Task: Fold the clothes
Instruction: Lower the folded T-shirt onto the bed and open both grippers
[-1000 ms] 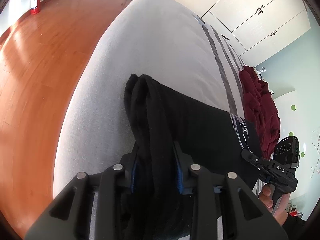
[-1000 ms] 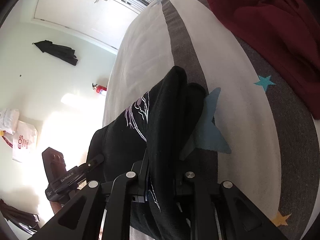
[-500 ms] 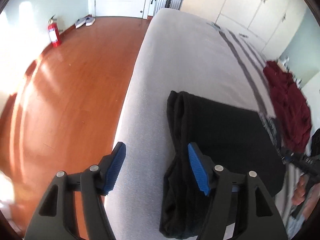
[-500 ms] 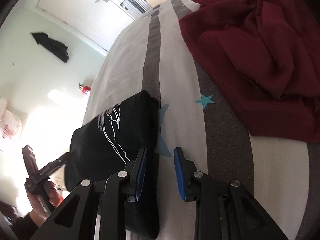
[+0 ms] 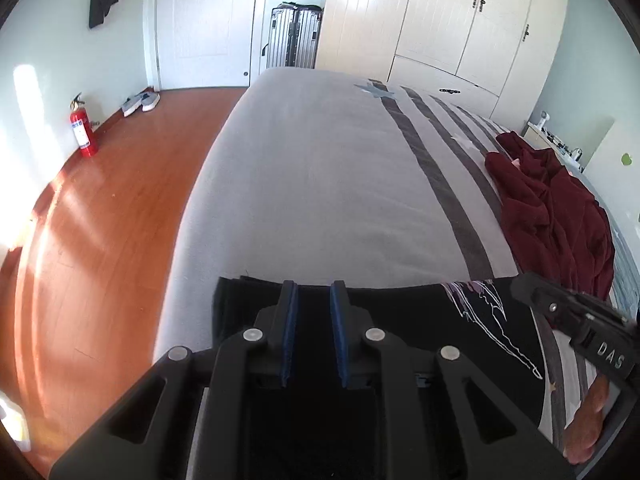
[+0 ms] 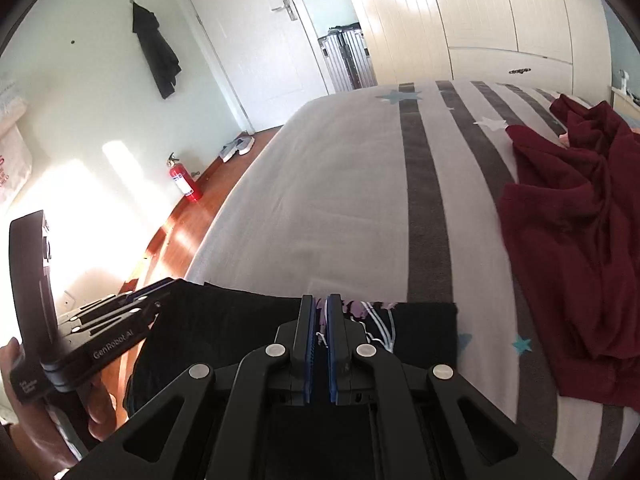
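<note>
The black garment has been let go and now lies folded at the near edge of the bed; this fold appears finished. The left gripper is closing on nothing; the right gripper is clenched, seemingly empty. Both have been raised, angled downward.

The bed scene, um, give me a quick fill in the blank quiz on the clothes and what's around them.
1. The folded garment near the bed's near edge is ____ in colour.
2. The crumpled garment on the striped side is dark ____.
3. The fire extinguisher stands on the ____ floor.

Missing words: black; red; wooden
</note>
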`<state>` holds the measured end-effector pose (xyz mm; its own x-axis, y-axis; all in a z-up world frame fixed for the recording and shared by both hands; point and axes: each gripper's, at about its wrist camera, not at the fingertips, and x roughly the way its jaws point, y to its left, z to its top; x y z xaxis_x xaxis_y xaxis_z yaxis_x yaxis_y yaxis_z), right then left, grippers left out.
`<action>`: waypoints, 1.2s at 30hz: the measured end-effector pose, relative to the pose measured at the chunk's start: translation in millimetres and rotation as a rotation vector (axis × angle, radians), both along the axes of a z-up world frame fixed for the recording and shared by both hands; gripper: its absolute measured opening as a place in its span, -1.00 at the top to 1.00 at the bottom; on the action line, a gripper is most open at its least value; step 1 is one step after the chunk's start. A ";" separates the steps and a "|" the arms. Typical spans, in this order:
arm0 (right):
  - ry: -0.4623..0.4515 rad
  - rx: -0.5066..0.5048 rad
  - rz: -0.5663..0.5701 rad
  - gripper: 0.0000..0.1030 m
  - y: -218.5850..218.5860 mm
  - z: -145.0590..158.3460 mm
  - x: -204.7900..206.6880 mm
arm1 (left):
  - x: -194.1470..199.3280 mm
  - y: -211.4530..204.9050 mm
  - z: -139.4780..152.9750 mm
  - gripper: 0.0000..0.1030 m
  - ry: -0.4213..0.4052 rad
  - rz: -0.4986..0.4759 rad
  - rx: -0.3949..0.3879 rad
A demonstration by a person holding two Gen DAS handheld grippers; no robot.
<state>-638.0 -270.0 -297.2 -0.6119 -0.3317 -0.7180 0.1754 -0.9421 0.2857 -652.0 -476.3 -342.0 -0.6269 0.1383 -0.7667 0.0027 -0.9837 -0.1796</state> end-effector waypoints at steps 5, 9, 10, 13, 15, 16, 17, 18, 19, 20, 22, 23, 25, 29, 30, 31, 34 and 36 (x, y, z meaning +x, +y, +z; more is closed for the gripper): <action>-0.048 0.094 0.001 0.90 -13.1 -39.0 -16.9 | -2.4 -2.7 -39.6 0.71 -0.038 -0.011 -0.056; -0.050 0.169 0.009 0.90 -8.4 -52.0 -18.5 | -1.8 -6.7 -23.1 0.71 -0.006 0.002 -0.081; -0.042 0.173 0.006 0.91 -4.7 -49.7 -16.4 | -2.1 -11.8 -19.8 0.71 -0.001 0.011 -0.086; -0.055 0.156 -0.041 1.00 16.5 -50.3 -16.7 | -6.0 -31.6 -33.8 0.71 -0.048 0.003 -0.070; -0.069 0.130 -0.061 1.00 29.0 -53.3 -17.5 | -4.4 -34.7 -37.2 0.71 -0.053 -0.014 -0.064; -0.075 0.116 -0.066 1.00 34.0 -54.4 -17.1 | -4.7 -34.4 -37.9 0.71 -0.056 -0.018 -0.065; -0.075 0.112 -0.068 1.00 36.6 -53.2 -14.5 | -5.0 -36.0 -37.2 0.71 -0.058 -0.019 -0.062; -0.076 0.110 -0.067 1.00 39.0 -53.4 -14.7 | -5.4 -38.1 -36.7 0.71 -0.060 -0.021 -0.055; -0.077 0.107 -0.067 1.00 41.5 -53.6 -14.9 | -5.8 -41.9 -34.2 0.71 -0.060 -0.010 -0.049; -0.079 0.105 -0.067 1.00 44.2 -53.5 -15.2 | -6.3 -46.1 -31.2 0.71 -0.060 0.004 -0.044; -0.074 0.106 -0.097 1.00 55.3 -50.6 -16.1 | -3.6 -61.1 -26.2 0.70 -0.061 0.061 -0.046; -0.071 0.094 -0.116 1.00 64.0 -49.2 -16.5 | -2.8 -71.0 -25.1 0.70 -0.068 0.076 -0.026; -0.063 0.110 -0.154 0.96 78.0 -45.7 -16.6 | -0.8 -78.0 -26.3 0.71 -0.090 0.071 -0.088; -0.019 0.063 -0.114 0.97 79.5 -24.8 3.0 | 29.1 -74.0 1.3 0.71 -0.004 0.051 -0.012; -0.002 0.036 -0.093 0.97 75.2 -16.9 12.9 | 41.0 -67.1 11.7 0.71 0.022 0.030 0.004; 0.018 0.019 -0.067 0.97 67.6 -9.1 26.9 | 54.4 -58.2 22.1 0.71 0.049 0.010 0.030; 0.064 -0.005 -0.003 0.97 42.2 5.4 67.9 | 86.5 -29.2 36.2 0.71 0.073 -0.035 0.084; 0.056 -0.014 0.030 0.97 24.6 1.4 87.9 | 102.1 -9.2 33.4 0.71 0.071 -0.071 0.104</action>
<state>-550.1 -245.5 -295.7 -0.6404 -0.3599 -0.6785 0.2192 -0.9323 0.2877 -549.9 -485.5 -308.7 -0.6650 0.2606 -0.7000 -0.0823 -0.9570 -0.2781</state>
